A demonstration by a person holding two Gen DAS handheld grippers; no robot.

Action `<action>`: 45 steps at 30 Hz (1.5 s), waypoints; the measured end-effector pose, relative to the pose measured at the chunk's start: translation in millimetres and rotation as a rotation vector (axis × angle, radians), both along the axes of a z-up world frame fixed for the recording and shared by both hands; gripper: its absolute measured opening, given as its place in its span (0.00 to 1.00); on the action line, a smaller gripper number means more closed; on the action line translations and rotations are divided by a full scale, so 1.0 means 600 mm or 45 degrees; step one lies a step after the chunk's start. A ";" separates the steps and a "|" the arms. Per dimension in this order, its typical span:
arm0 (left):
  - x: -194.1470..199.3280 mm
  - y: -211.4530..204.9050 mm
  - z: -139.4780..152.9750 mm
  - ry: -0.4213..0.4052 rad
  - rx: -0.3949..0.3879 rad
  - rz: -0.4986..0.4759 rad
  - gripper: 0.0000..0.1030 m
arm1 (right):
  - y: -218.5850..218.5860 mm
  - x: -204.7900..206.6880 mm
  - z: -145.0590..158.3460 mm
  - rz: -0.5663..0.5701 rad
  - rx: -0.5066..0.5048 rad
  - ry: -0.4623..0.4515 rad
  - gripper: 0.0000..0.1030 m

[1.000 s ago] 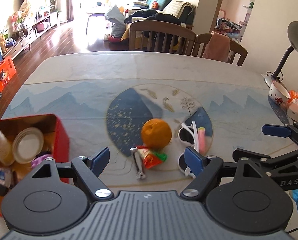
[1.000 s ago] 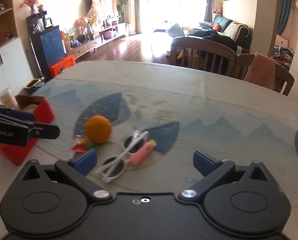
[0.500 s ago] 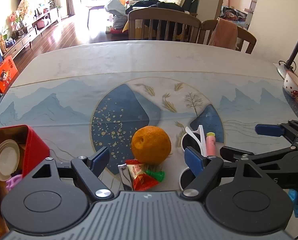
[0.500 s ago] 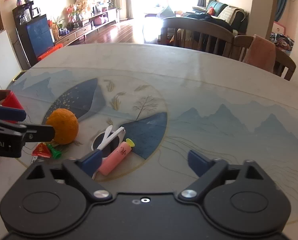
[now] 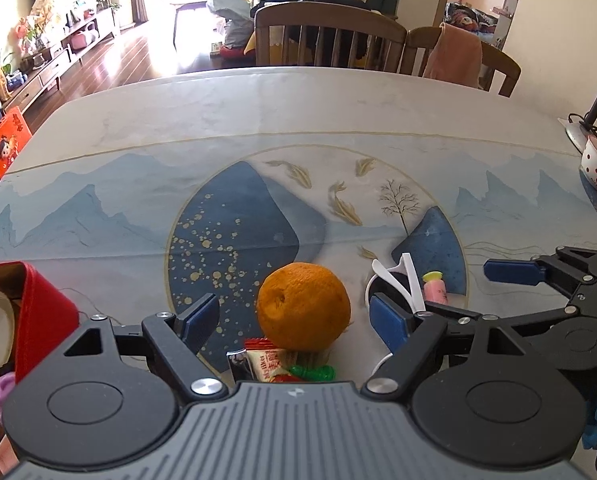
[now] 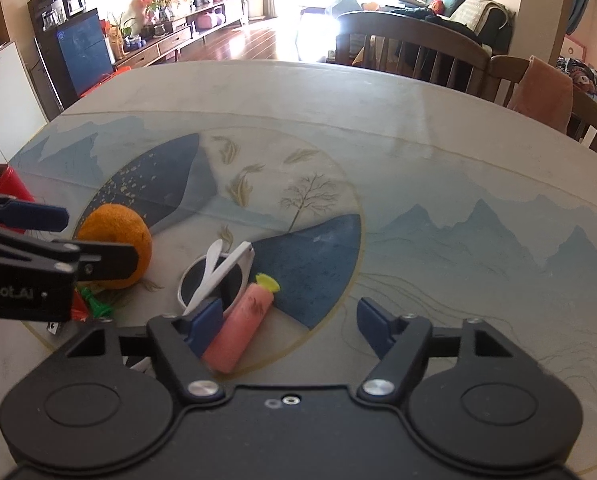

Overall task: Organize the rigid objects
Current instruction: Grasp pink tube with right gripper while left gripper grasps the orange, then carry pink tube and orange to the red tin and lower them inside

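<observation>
Left wrist view: left claw (image 5: 296,316) gaping around orange (image 5: 303,306); firm, rounded, gripping at widest girth. Right claw (image 6: 290,322) gaping, empty.

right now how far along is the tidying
Done: the red box already holds a lid and a few items. In hand: nothing; the left gripper is open around the orange, the right gripper open by the pink tube. Left: orange, tube, sunglasses, candy wrapper.
</observation>
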State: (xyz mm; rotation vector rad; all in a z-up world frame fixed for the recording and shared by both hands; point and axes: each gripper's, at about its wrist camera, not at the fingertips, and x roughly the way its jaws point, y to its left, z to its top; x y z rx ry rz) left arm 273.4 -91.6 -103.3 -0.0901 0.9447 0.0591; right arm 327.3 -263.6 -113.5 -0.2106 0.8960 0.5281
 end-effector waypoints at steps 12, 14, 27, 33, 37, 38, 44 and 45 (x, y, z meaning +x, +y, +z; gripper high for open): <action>0.016 -0.008 -0.018 0.008 0.001 -0.049 0.61 | -0.008 -0.011 -0.002 0.032 -0.038 -0.058 0.29; 0.017 -0.010 -0.019 0.012 0.009 -0.051 0.57 | -0.010 -0.012 -0.002 0.031 -0.034 -0.062 0.19; -0.001 -0.008 -0.011 0.034 0.016 -0.031 0.52 | -0.036 -0.038 0.022 -0.028 0.032 -0.076 0.15; -0.033 -0.003 0.013 0.016 -0.021 -0.016 0.52 | -0.048 -0.067 0.054 -0.042 0.100 -0.073 0.15; -0.060 0.001 0.038 -0.002 -0.040 -0.003 0.52 | -0.045 -0.094 0.080 -0.017 0.142 -0.082 0.15; -0.067 0.003 0.044 -0.004 -0.043 0.000 0.52 | -0.043 -0.101 0.086 -0.012 0.149 -0.085 0.15; -0.109 0.015 0.079 -0.024 -0.052 0.024 0.52 | -0.027 -0.137 0.118 0.034 0.193 -0.096 0.15; -0.117 0.018 0.084 -0.028 -0.054 0.031 0.52 | -0.024 -0.142 0.123 0.042 0.199 -0.098 0.15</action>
